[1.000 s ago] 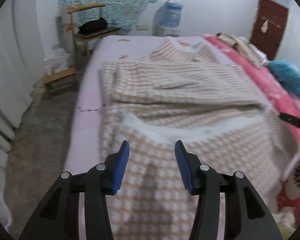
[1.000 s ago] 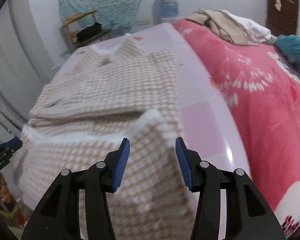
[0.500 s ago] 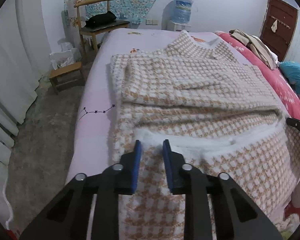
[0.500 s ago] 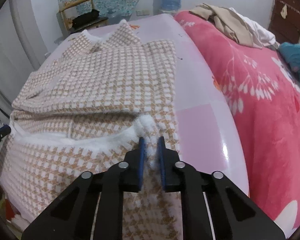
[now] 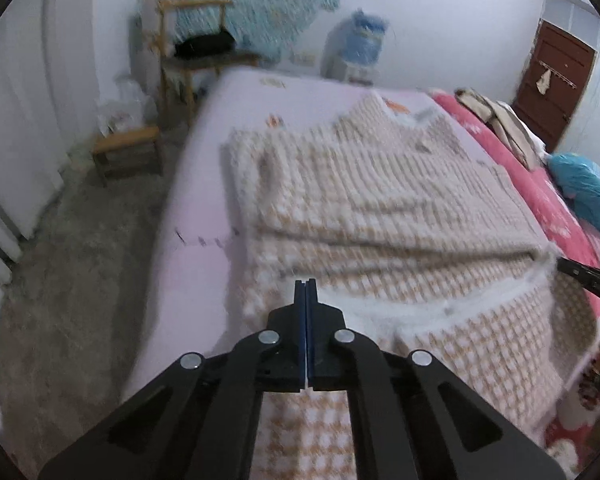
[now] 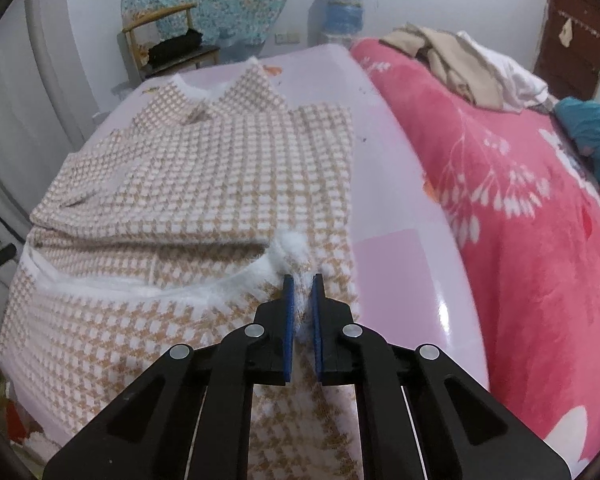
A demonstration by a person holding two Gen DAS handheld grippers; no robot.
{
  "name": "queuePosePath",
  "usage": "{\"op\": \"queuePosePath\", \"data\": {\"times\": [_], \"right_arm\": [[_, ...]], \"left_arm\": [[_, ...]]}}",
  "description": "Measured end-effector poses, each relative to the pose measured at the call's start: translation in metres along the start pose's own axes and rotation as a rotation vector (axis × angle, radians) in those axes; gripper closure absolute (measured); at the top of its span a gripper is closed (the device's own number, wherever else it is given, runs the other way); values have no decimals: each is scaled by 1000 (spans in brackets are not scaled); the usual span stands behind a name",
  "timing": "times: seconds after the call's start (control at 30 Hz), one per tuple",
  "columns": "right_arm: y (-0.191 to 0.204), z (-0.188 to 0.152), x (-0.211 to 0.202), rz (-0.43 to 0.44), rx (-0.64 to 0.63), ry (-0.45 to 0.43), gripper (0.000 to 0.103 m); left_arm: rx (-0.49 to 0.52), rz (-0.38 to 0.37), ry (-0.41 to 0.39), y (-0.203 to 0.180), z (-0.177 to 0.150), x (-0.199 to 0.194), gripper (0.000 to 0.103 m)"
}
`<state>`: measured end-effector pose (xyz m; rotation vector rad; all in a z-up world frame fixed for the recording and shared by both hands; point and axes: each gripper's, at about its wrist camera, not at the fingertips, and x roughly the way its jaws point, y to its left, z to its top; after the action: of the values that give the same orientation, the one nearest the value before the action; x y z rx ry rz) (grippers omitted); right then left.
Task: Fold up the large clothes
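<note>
Left gripper (image 5: 305, 286): jaws have just been closing, now pressed flat together at white fuzzy hem near left edge of checked coat (image 5: 380, 208); pads meet with no cloth visible between, so hold uncertain.

Coat spread on lilac bed sheet (image 5: 204, 184), long axis running straight ahead from both grippers, collar at far end.

Right gripper (image 6: 301, 280): clamped on white fleece hem corner at coat's right edge.

Both equally near hem; likely next move carries it toward collar.

No readable writing or brand.

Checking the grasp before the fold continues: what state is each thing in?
left gripper: jaws just closed fully, no cloth visibly caught.
right gripper: shut on the fluffy white edge.
checked garment: spread on the bed, partly folded.
brown door: closed.
</note>
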<state>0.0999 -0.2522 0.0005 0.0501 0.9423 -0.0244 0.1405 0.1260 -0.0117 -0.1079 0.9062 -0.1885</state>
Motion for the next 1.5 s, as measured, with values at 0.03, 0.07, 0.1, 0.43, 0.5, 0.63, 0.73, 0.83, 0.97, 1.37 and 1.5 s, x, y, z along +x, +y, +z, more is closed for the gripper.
{"op": "queuePosePath", "data": {"times": [0.03,0.07,0.1,0.43,0.5,0.63,0.73,0.83,0.97,1.37,1.5], "right_arm": [[-1,-1,1,3,5,4,91],[-2,-1,2,7,11,13,90],[-2,-2,4,8,15,18,82],[1,-2,21,13,-10,61,67],[1,-3,22,16,-5,66,67],[-1,-7,24,25,13,78,67],[-1,-9,24,24,12,80,72],[2,-10,23,31,-3,80,94],[9,-11,15,14,-36,49,97],[5,36,-10,15,-13,-128,98],[5,33,26,10,-15,-61,98]], "left_arm": [[1,1,10,0,-2,0,99],[5,1,14,-2,-4,0,95],[12,0,18,-3,-6,0,85],[50,60,32,-11,-11,12,70],[62,64,41,-11,-11,16,70],[72,68,52,-12,-15,21,70],[76,69,52,-12,-17,22,70],[86,78,37,-13,-19,22,76],[84,84,-12,-14,-21,13,91],[82,102,-228,-18,24,-14,93],[39,104,-158,-5,17,18,93]]}}
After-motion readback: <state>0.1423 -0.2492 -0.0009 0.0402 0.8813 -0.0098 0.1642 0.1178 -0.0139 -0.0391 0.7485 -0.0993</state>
